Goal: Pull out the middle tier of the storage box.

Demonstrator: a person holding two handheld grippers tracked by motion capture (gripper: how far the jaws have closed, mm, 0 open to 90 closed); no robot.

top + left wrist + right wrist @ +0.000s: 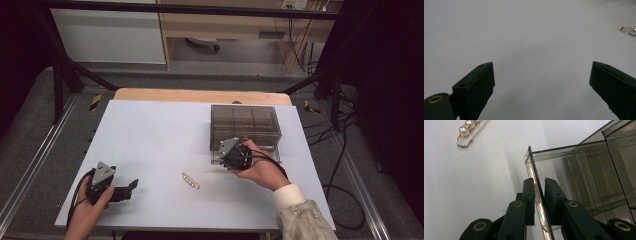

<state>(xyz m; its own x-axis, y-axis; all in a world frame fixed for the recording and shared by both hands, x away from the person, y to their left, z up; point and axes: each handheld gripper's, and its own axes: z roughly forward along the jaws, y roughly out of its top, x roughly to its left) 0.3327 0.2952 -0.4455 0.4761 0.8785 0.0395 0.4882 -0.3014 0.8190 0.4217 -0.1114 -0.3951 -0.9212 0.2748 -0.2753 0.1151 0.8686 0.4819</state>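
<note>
right gripper (539,182): clamped on a thin wall of the smoky clear box (245,125), one jaw either side of the panel
box: far right of the white table (160,135)
left gripper (541,82): jaws wide, nothing between, near left edge
pearl pin (190,181): loose between both grippers

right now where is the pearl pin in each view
High view: the gold safety pin with white pearls lies on the white table, centre, nearer the front edge.
Left gripper view: far right edge, upper part.
Right gripper view: top left corner.
Shared landmark: the white tabletop.
</note>
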